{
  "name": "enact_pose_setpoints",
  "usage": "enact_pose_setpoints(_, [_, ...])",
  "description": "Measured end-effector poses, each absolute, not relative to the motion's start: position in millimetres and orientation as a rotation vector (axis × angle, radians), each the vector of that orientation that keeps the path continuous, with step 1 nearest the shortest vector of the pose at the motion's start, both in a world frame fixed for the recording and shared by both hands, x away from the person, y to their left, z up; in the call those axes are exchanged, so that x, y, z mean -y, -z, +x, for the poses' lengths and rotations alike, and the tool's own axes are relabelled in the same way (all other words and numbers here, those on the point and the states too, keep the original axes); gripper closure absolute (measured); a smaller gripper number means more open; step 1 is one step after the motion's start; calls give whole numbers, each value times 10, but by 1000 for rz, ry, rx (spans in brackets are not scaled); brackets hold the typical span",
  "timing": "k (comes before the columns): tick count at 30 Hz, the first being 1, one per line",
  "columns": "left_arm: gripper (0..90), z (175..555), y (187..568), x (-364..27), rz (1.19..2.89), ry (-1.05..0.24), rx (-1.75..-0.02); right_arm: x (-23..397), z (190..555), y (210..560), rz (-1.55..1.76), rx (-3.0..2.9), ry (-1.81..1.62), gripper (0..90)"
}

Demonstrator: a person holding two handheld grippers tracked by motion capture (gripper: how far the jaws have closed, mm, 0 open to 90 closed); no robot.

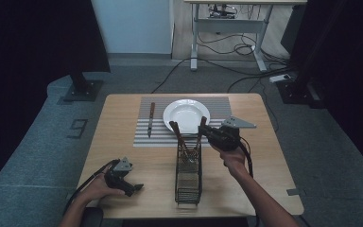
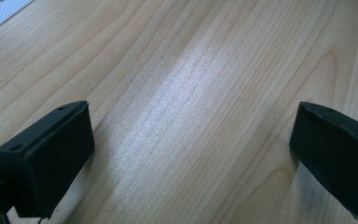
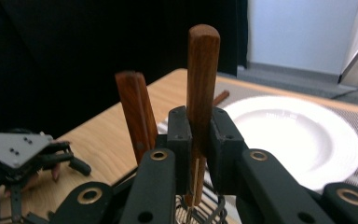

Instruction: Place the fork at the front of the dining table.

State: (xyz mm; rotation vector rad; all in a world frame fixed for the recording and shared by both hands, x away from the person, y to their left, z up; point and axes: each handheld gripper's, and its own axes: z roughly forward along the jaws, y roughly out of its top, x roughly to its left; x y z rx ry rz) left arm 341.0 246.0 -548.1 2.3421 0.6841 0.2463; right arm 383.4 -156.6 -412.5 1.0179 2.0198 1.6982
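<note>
**Operator:** Nearest the lens in the right gripper view, what is the state of the right gripper?

**Technician:** Its two black jaws are clamped on the sides of a rounded brown wooden utensil handle. The handle stands close to upright, its long axis running up out of the black wire cutlery basket, with the jaws pinching it partway down. A metal shank continues below the jaws into the basket; what kind of utensil it is cannot be told.

**Operator:** Anything beside it in the basket?

**Technician:** A second, flatter reddish wooden handle leans just beside the gripped one, tilted away from it. The two are apart at their tops.

**Operator:** Where does the rest lie, relative to the basket?

**Technician:** Beyond the basket lies a grey striped placemat carrying a round white plate. A wooden-handled knife lies on the placemat to the left of the plate, its length pointing away from the person. The basket's far end sits at the placemat's near edge.

**Operator:** And the left gripper?

**Technician:** It rests on the light wooden table, well left of the basket, jaws spread wide, holding nothing. The right hand is the nearer. Judgement: extraction calls for a straight lift along the handle's axis, clearing the leaning handle.
</note>
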Motion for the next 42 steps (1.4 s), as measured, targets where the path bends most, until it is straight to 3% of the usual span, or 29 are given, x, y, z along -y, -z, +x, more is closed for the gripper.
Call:
enact_pose_setpoints(24, [0, 3410, 5481, -2460, 2342, -246, -684, 2090, 3625, 3544, 974, -1714, -1841, 804])
enact_pose_setpoints(42, [0, 3410, 5481, -2460, 2343, -247, -684, 2314, 3789, 3710, 1071, -1696, -1712, 804])
